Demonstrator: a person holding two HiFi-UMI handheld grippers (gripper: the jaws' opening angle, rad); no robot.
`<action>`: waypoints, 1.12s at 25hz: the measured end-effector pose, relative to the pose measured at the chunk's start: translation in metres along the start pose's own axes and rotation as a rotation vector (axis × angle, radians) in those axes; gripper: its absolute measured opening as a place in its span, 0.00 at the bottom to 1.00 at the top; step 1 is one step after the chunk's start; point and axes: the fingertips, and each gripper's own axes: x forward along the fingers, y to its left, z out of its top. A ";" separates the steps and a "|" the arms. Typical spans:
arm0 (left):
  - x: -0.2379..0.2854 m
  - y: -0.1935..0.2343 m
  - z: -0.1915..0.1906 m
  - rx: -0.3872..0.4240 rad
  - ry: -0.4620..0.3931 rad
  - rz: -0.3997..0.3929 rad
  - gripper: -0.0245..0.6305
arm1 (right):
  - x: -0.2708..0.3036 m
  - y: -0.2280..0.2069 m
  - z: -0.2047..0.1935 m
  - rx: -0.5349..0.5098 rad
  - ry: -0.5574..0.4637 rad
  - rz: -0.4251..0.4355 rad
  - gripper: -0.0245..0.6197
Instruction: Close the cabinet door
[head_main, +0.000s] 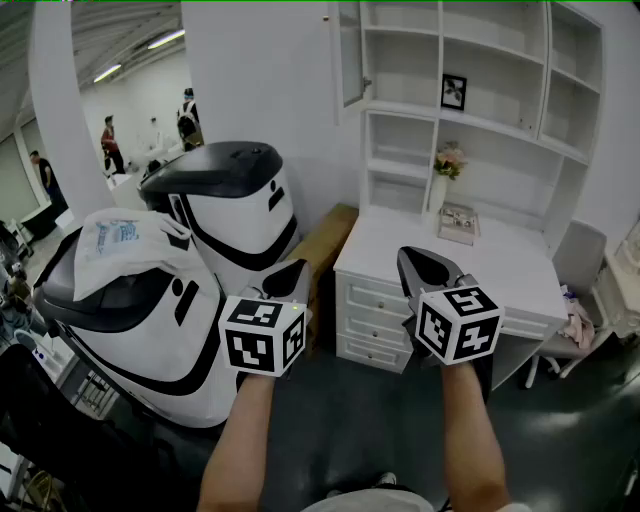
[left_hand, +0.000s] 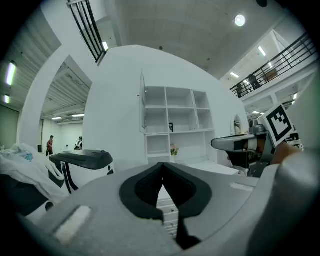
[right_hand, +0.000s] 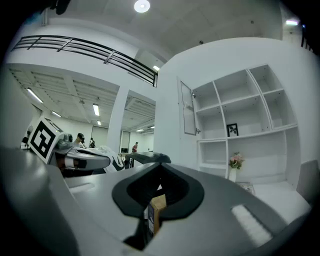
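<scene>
My grey left gripper (head_main: 288, 277) and grey right gripper (head_main: 428, 262) sit level, jaws pressed together, empty, ready for pushing. The white glass-paned cabinet door (head_main: 350, 55), upper centre, hangs open, well apart.

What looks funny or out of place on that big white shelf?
The door at the top left of the shelf stands open, swung out from its cubby instead of shut flat. Off to the left, a plastic bag lies draped over a white machine.

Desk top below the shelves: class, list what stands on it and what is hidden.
A vase of pink flowers stands at the back, a flat item lies beside it. The right gripper covers part of the desk's front edge.
</scene>
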 end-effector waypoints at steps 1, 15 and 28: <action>-0.001 0.000 0.000 -0.002 -0.003 -0.002 0.04 | -0.001 0.000 -0.001 -0.002 -0.003 -0.007 0.04; 0.007 0.020 -0.003 -0.005 -0.009 0.016 0.04 | 0.020 -0.001 -0.004 0.005 -0.029 -0.019 0.05; 0.073 0.043 -0.002 -0.012 -0.003 0.030 0.04 | 0.085 -0.036 -0.007 0.003 -0.042 0.015 0.12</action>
